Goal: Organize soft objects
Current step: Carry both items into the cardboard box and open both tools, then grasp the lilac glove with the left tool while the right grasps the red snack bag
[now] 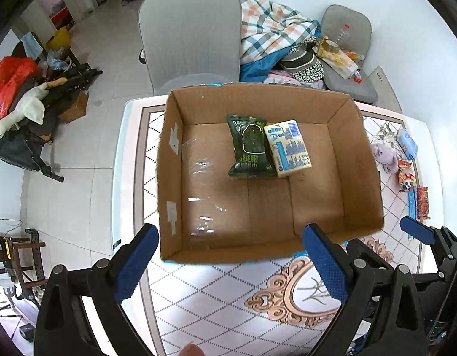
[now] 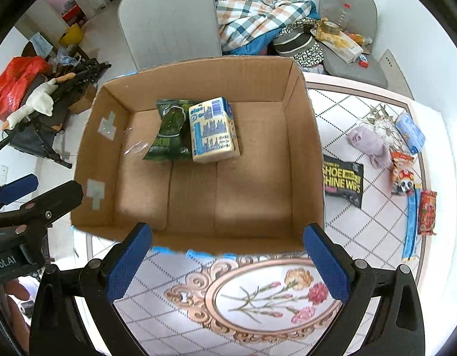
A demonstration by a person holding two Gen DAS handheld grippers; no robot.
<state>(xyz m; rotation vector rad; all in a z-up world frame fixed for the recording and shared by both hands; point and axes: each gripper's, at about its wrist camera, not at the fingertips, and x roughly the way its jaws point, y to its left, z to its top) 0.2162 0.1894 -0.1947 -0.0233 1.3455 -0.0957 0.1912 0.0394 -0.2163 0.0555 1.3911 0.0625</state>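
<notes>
An open cardboard box (image 1: 367, 184) (image 2: 92, 154) stands on the patterned table. Inside it lie a dark green packet (image 1: 250, 148) (image 2: 170, 132) and a cream and blue tissue pack (image 1: 289, 148) (image 2: 213, 130), side by side. My left gripper (image 1: 228, 258) is open and empty, near the box's front wall. My right gripper (image 2: 225, 255) is open and empty, also at the front wall. Right of the box lie a black wipes packet (image 2: 342, 179), a lilac cloth (image 2: 370, 144) (image 1: 384, 154), a light blue pack (image 2: 410, 132) (image 1: 407, 144), a red snack bag (image 2: 401, 175) and a red packet (image 2: 427, 212).
A blue strip (image 2: 410, 225) lies by the red packet. A grey chair (image 1: 189, 35) stands behind the table, and a second grey seat (image 2: 351, 29) holds clutter beside a plaid blanket (image 2: 252, 9). The left gripper (image 2: 26, 195) shows at the right wrist view's left edge.
</notes>
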